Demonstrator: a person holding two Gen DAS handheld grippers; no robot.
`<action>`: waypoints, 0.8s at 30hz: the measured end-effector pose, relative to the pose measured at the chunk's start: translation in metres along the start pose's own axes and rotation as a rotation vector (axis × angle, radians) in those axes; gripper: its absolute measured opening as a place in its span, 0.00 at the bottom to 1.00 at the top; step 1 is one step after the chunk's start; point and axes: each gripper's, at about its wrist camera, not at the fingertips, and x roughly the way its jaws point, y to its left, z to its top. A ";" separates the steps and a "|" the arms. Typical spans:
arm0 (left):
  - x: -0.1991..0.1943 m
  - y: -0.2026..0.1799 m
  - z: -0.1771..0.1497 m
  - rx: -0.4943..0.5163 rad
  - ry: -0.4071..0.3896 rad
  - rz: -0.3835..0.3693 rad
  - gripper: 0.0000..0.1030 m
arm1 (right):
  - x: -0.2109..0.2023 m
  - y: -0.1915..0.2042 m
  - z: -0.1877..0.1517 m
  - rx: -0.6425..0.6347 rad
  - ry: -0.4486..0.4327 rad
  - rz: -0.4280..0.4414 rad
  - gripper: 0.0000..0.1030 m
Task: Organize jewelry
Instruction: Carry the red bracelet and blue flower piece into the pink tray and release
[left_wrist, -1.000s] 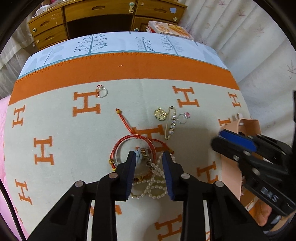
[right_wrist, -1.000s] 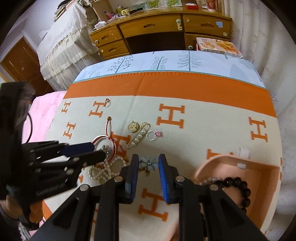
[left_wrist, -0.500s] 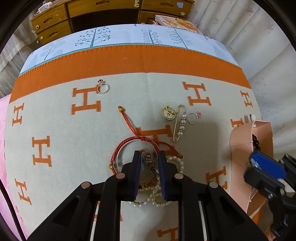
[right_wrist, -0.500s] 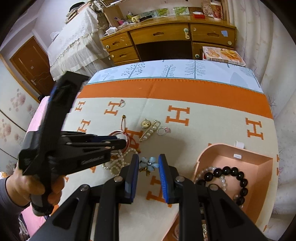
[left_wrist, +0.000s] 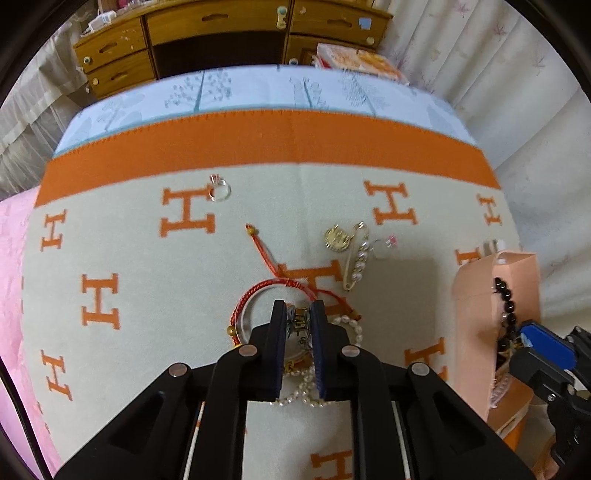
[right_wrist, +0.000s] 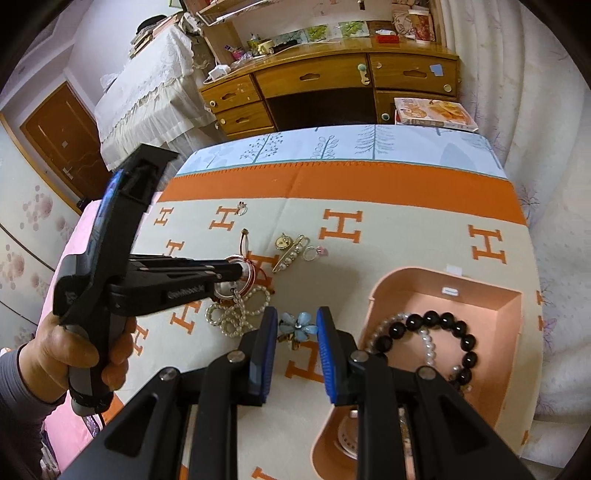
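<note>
My left gripper (left_wrist: 298, 314) is shut on a small silver and gold clasp piece (left_wrist: 297, 320) that lies over a clear bangle and a red cord bracelet (left_wrist: 258, 291). A pearl strand (left_wrist: 310, 391) lies under its fingers. In the right wrist view the left gripper (right_wrist: 236, 271) sits on the same pile beside the pearl strand (right_wrist: 236, 314). My right gripper (right_wrist: 297, 325) is open above a blue flower brooch (right_wrist: 299, 325). The peach jewelry box (right_wrist: 513, 306) holds a black bead bracelet (right_wrist: 436, 325).
On the H-patterned blanket lie a ring with a red stone (left_wrist: 219, 190), a gold round charm (left_wrist: 336, 238), a pearl safety pin (left_wrist: 356, 262) and a ring with a pink stone (left_wrist: 384, 247). A wooden dresser (right_wrist: 332, 88) stands beyond the bed.
My left gripper has closed from wide open onto the clasp piece in the pile. My right gripper has risen and pulled back, still open over the blue brooch.
</note>
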 end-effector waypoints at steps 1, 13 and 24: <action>-0.006 -0.001 0.000 0.005 -0.010 -0.003 0.10 | -0.004 -0.002 -0.001 0.001 -0.008 -0.003 0.21; -0.070 -0.082 -0.011 0.159 -0.095 -0.133 0.10 | -0.045 -0.056 -0.016 0.109 -0.067 -0.078 0.21; -0.047 -0.172 -0.014 0.253 -0.053 -0.224 0.10 | -0.054 -0.099 -0.037 0.184 -0.053 -0.138 0.21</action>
